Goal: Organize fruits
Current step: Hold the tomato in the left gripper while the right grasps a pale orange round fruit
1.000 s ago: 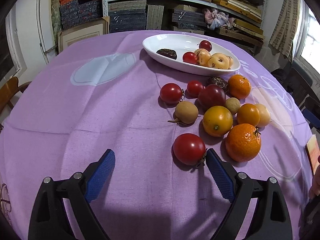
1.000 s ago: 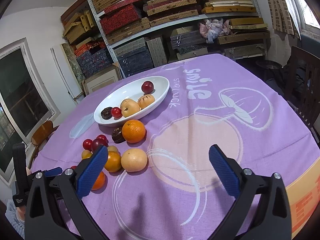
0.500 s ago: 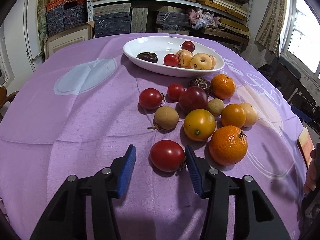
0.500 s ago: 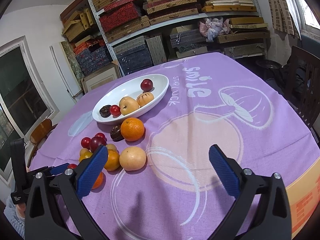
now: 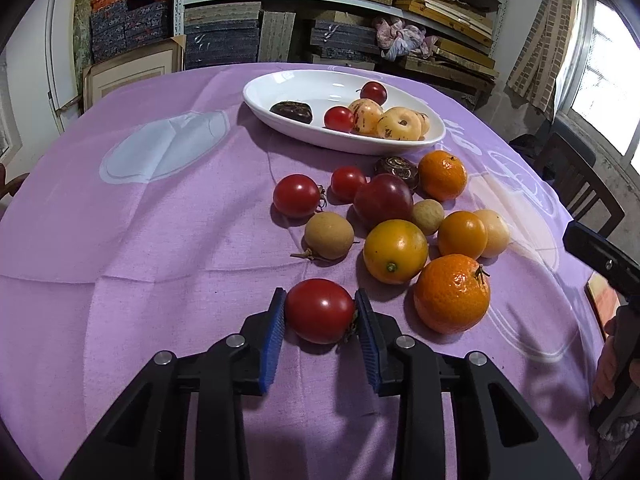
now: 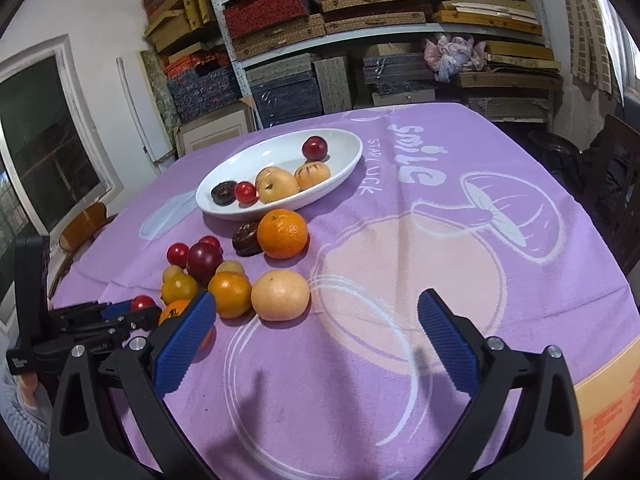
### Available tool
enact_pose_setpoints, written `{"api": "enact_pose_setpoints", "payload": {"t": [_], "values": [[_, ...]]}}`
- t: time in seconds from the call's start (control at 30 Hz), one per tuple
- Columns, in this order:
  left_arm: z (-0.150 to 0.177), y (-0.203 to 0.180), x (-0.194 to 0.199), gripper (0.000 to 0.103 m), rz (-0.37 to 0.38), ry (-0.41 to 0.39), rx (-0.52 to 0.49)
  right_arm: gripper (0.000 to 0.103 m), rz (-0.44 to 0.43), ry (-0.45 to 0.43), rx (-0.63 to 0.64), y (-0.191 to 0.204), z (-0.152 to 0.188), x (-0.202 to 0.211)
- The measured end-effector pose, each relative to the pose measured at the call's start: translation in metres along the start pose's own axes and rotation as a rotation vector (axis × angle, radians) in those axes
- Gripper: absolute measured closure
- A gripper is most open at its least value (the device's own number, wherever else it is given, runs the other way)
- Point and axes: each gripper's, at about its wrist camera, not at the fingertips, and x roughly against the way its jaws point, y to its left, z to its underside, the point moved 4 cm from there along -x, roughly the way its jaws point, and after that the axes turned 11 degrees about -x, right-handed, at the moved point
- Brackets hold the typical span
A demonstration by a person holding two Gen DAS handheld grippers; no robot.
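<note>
Closest to us, the left gripper (image 5: 320,312) had just been closing its jaws, and its blue pads (image 5: 273,328) now pressed both sides of the red tomato (image 5: 319,310), which sat on the purple tablecloth (image 5: 160,240) squarely between them, its stem end turned toward the right-hand pad. We judged the grasp made and the lift not yet begun. What the coming move turned on was the line ahead: the white oval dish (image 5: 280,128) lay straight beyond the jaws and a little to the right, its long axis running across our view, with the loose fruit cluster between, the nearest of it a mandarin (image 5: 452,294) just beside the tomato. We reckoned the carry would need height to clear that heap. The right gripper (image 6: 316,340) hovered with its jaws wide and nothing between them, over a bare printed patch of cloth; a pale round fruit (image 6: 280,295) lay just ahead of it, so our left hand was plainly the nearer to the tomato. Beyond the dish, shelves (image 6: 360,40) stacked with flat boxes filled the wall, with windows to either side.
</note>
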Motion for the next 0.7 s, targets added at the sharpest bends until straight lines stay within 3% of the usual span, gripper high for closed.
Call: {"api": "enact_pose_setpoints", "payload": {"t": [0.27, 0.33, 0.4, 0.5, 0.63, 0.7], "values": [[0.001, 0.000, 0.006, 0.068, -0.018, -0.013, -0.026, 0.005, 0.102, 0.029, 0.133, 0.016, 0.003, -0.021], [0.002, 0.000, 0.006, 0.068, -0.015, -0.011, -0.022, 0.010, 0.124, 0.066, 0.164, 0.020, 0.003, -0.032], [0.003, 0.001, 0.006, 0.068, -0.010, -0.006, -0.017, 0.029, 0.138, 0.119, 0.208, 0.024, 0.005, -0.047], [0.003, 0.001, 0.005, 0.068, -0.006, -0.005, -0.015, 0.031, 0.171, 0.150, 0.267, 0.028, 0.005, -0.061], [0.004, 0.001, 0.004, 0.068, -0.003, -0.001, -0.015, 0.032, 0.145, 0.172, 0.268, 0.029, 0.003, -0.069], [0.004, 0.002, 0.003, 0.068, 0.001, 0.005, -0.014, 0.041, 0.125, 0.183, 0.266, 0.030, 0.001, -0.072]]}}
